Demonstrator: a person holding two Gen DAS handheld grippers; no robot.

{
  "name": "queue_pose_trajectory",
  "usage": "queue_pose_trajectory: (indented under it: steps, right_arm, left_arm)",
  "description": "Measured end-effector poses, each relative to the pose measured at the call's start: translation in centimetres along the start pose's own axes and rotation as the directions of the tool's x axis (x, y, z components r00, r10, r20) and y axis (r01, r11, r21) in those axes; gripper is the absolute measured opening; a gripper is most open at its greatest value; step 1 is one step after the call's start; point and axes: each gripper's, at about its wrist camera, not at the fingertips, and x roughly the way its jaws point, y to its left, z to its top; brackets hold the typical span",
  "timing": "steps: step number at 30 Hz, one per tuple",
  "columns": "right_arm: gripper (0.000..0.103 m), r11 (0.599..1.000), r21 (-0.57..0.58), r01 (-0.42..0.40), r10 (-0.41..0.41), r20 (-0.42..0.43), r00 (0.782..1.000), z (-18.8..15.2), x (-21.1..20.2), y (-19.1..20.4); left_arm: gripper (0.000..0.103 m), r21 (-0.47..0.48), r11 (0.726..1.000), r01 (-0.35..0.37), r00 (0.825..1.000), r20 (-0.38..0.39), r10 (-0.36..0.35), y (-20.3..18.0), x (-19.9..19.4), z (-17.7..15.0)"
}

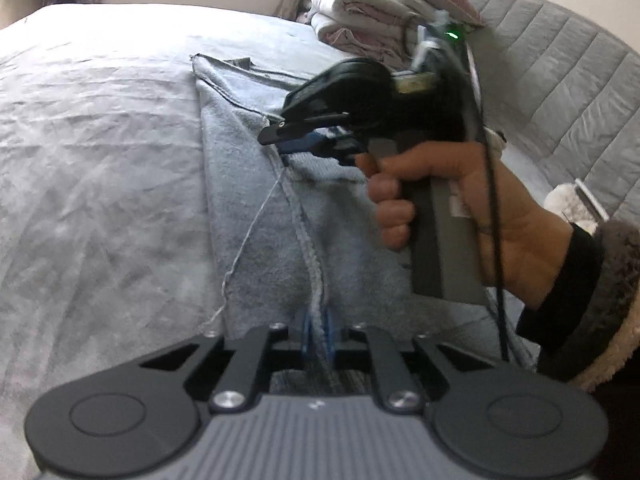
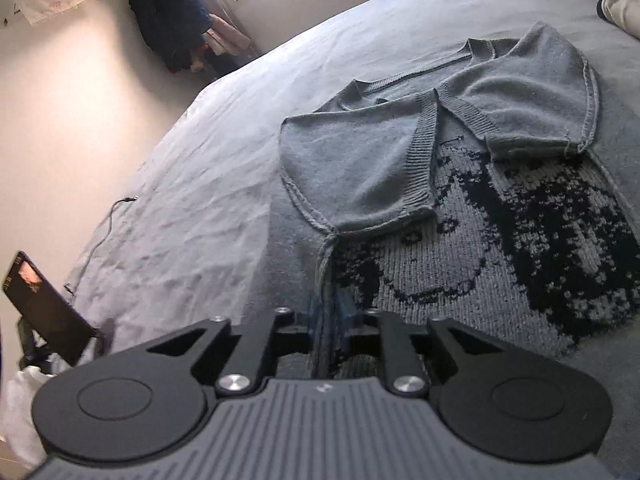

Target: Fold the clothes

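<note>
Grey knit sweater [image 2: 460, 184] lies spread on the bed [image 2: 208, 168], both sleeves folded inward. Left gripper [image 1: 318, 336] is clamped on its side seam; right gripper [image 2: 330, 320] pinches that edge too. Farther back, folded laundry [image 1: 368, 16] is stacked against the headboard [image 1: 560, 68].

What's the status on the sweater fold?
Left tool shut on sweater side seam. Right tool shut on same seam, further up. Both sleeves folded in. Nothing in the way.
</note>
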Motion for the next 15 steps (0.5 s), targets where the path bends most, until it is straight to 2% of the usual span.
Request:
queue_pose_trajectory:
  steps: [1, 3, 5, 8, 12, 15]
  right_arm:
    - [0.041, 1.000, 0.008, -0.005, 0.005, 0.001, 1.000, 0.2, -0.6, -0.2]
    - [0.042, 1.000, 0.022, -0.008, 0.008, 0.008, 1.000, 0.6, -2.1, -0.9]
    - [0.042, 0.999, 0.034, 0.005, -0.005, 0.018, 1.000, 1.0, -3.9, -1.8]
    - [0.043, 0.997, 0.058, 0.049, -0.051, 0.029, 0.998, 1.2, -7.1, -3.8]
    - [0.048, 0.987, 0.111, 0.114, -0.117, 0.027, 0.993, 1.1, -11.0, -6.8]
    - [0.048, 0.975, 0.175, 0.139, -0.145, 0.026, 0.989, 0.6, -13.5, -9.2]
  left_arm:
    - [0.024, -0.005, 1.000, -0.008, 1.000, 0.022, 0.008, 0.0, -0.3, 0.0]
    - [0.032, -0.014, 1.000, -0.026, 0.997, 0.068, 0.027, 0.1, -0.9, 0.1]
    - [0.032, -0.023, 0.999, -0.036, 0.994, 0.104, 0.039, 0.1, -1.2, 0.2]
    - [0.033, -0.047, 0.999, -0.009, 0.997, 0.074, 0.012, 0.1, -0.7, 0.1]
    - [0.036, 0.014, 1.000, -0.019, 1.000, -0.004, 0.019, -1.3, 0.3, -0.8]
    - [0.036, 0.039, 0.999, 0.004, 1.000, -0.009, -0.004, -2.1, -0.6, -0.9]
